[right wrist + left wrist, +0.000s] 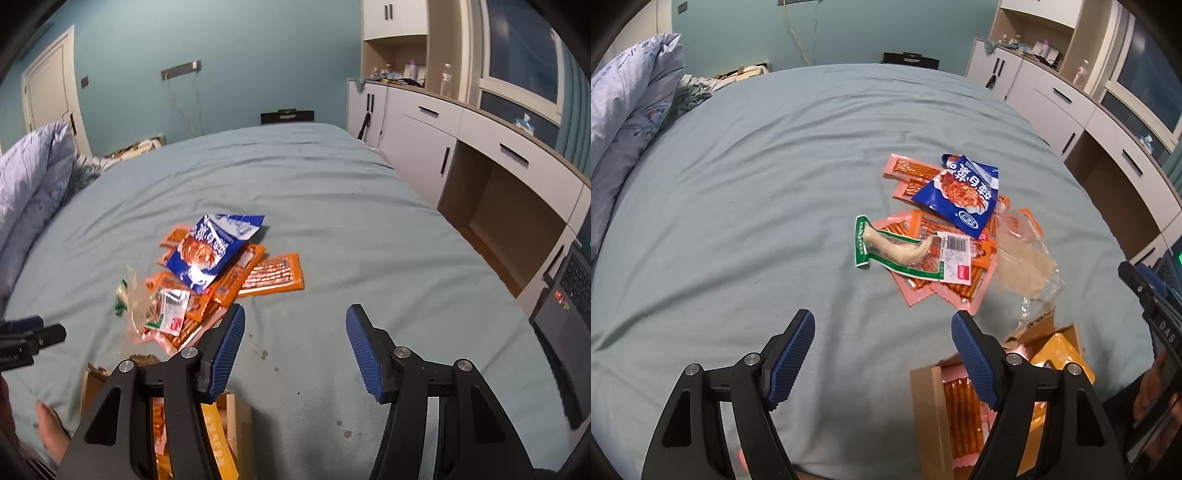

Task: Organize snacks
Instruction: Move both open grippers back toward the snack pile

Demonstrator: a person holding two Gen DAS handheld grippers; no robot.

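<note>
A heap of snack packets lies on the blue-grey bed sheet (pixel 738 206). On top sit a blue bag (pixel 960 192) and a green-edged chicken-foot packet (pixel 897 251), over several orange and pink stick packets (pixel 956 284). A cardboard box (pixel 931 413) at the near edge holds orange stick packets and a yellow packet. My left gripper (pixel 882 354) hovers open over bare sheet, short of the heap. From the right wrist, the same blue bag (pixel 212 251) and box (pixel 236 421) appear; my right gripper (pixel 295 350) is open and empty above the sheet.
A crumpled clear plastic bag (pixel 1027 273) lies right of the heap. A bundled quilt (pixel 624 122) lines the left side. White cabinets and a desk (pixel 461 147) stand along the right of the bed. A laptop (pixel 569 321) sits at the right edge. A bare foot (pixel 51 432) rests near the box.
</note>
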